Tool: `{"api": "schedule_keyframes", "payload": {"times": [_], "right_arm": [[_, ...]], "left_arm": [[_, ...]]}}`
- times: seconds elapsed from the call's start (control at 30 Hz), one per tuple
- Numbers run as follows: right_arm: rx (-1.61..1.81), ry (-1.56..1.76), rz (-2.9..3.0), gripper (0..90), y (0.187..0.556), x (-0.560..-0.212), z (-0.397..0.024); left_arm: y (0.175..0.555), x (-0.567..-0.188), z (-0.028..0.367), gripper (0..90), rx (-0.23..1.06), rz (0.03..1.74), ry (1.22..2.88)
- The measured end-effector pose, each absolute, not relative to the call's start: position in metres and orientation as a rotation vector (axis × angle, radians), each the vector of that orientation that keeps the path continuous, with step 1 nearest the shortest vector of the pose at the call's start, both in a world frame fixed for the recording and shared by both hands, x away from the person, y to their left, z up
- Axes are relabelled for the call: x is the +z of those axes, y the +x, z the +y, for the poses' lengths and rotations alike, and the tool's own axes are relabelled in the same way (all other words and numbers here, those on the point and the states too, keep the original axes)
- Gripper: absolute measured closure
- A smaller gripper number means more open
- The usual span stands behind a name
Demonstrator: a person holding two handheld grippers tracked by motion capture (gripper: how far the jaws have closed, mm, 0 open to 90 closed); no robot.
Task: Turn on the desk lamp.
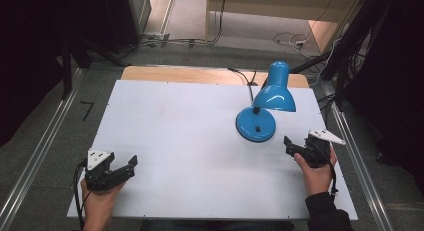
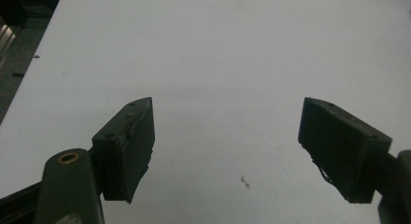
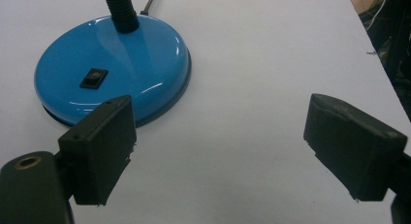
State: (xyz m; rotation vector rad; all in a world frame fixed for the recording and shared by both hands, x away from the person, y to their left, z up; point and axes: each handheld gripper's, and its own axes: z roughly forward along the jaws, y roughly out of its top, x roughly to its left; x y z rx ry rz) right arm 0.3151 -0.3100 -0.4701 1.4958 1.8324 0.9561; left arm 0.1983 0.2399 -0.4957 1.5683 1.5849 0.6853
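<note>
A blue desk lamp (image 1: 267,98) stands on the white table (image 1: 190,141) right of centre, its shade tipped down over its round base (image 1: 255,125). In the right gripper view the base (image 3: 116,64) shows a black switch (image 3: 93,78) and a black flexible neck (image 3: 119,10). My right gripper (image 1: 298,145) is open, just right of the base and apart from it. Near the front left corner my left gripper (image 1: 125,167) rests open, with bare table between its fingers (image 2: 128,146).
A black cord (image 1: 243,78) runs from the lamp over the table's far edge to a wooden strip (image 1: 175,73). Metal rails (image 1: 42,151) flank the table on both sides. Cables lie on the floor (image 1: 290,39) beyond.
</note>
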Motion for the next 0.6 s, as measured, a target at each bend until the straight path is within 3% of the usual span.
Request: {"api": "schedule_keyframes", "payload": {"times": [0.6], "right_arm": [[0.967, 1.453, 1.859, 10.8, 0.328, -0.467, -0.288]], "left_arm": [[0.198, -0.495, 0.24, 21.3, 0.685, 1.583, 1.568]]}}
